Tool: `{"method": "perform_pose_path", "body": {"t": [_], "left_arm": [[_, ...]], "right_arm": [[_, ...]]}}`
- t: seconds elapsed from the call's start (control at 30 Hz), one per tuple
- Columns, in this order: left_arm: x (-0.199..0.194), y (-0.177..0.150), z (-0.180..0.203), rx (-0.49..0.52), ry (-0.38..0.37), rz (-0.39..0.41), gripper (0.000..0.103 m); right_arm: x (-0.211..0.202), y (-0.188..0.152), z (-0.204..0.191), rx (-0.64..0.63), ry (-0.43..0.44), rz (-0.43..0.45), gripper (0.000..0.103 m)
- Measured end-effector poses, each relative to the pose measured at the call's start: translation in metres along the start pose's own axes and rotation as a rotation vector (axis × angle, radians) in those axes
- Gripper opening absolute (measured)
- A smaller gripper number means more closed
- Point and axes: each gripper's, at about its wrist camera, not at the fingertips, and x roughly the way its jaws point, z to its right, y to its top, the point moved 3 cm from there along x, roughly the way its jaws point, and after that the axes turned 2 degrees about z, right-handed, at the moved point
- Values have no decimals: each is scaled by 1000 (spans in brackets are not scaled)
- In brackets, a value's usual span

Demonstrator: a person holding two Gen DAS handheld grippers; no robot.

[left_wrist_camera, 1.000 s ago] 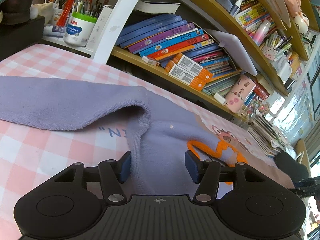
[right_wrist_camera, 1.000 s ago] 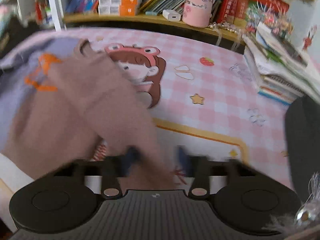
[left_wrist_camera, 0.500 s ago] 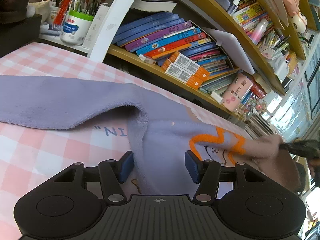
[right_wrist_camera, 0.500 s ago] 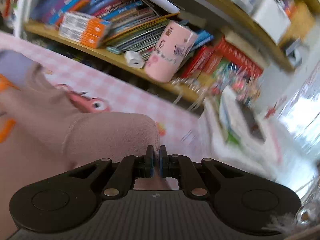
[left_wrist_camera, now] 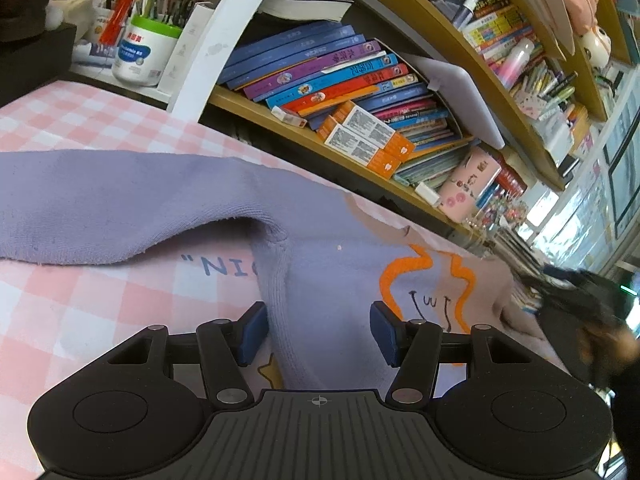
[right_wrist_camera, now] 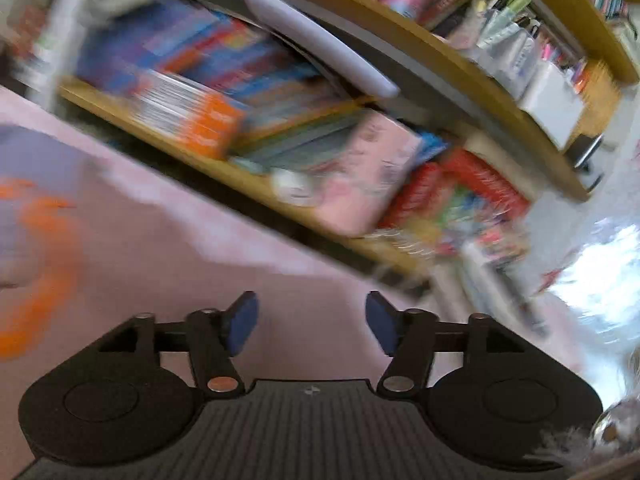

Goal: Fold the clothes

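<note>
Bookshelves (left_wrist_camera: 360,92) behind; left gripper (left_wrist_camera: 318,334) sits low, jaws spread around the purple sweater (left_wrist_camera: 320,280); right gripper (right_wrist_camera: 308,324) tilted, released, probably over pink fabric, too blurry.

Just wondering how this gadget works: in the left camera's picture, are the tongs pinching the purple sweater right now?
No, the left tongs stand wide open, their blue pads apart on either side of the purple sweater.

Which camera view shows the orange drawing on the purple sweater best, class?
The left wrist view. There the orange drawing is sharp on the purple sweater, its outline and small black marks clear, just beyond the open left gripper. In the right wrist view it is only an orange smear at the left edge, blurred by motion.
</note>
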Motion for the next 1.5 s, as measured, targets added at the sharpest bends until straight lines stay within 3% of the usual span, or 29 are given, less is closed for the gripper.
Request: {"method": "perform_pose_path", "body": {"t": [0.1,0.17,0.4,0.47,0.5,0.57,0.63,0.77,0.87,0.97,1.17,1.27,1.33,1.5], "left_arm": [[0,0,1,10,6,-2,56],[-1,-1,2,15,12,-1,57],[-9,-7,7,21,30,7,57],[-14,-11,10,20,35,12,57],[-16,-12,11,20,38,14,57],[-21,-16,14,20,43,19,57],[-24,-20,17,19,47,18,57],[-29,-23,14,-17,50,28,57],[-38,-29,21,21,66,15,57],[-51,-39,27,87,57,-18,56],[-79,-63,44,157,83,-38,53],[-82,-71,55,227,159,-33,31],[-74,-69,58,270,187,-46,9],[-33,-40,61,369,158,-150,5]], "right_arm": [[-42,-33,-15,112,154,-83,58],[-64,-55,-22,178,205,-123,58],[-94,-102,-26,386,194,-157,57],[-94,-110,-26,423,180,-171,51],[-97,-112,-27,432,192,-165,48],[-101,-110,-33,416,221,-149,27],[-107,-109,-40,389,239,-135,15],[-130,-107,-61,304,316,-118,12],[-157,-108,-71,266,405,-124,11],[-175,-115,-64,285,349,-123,11],[-169,-133,-46,369,268,-106,11],[-162,-132,-43,354,235,-91,11],[-156,-132,-41,342,214,-82,11],[-140,-129,-36,304,128,-61,11]]}}
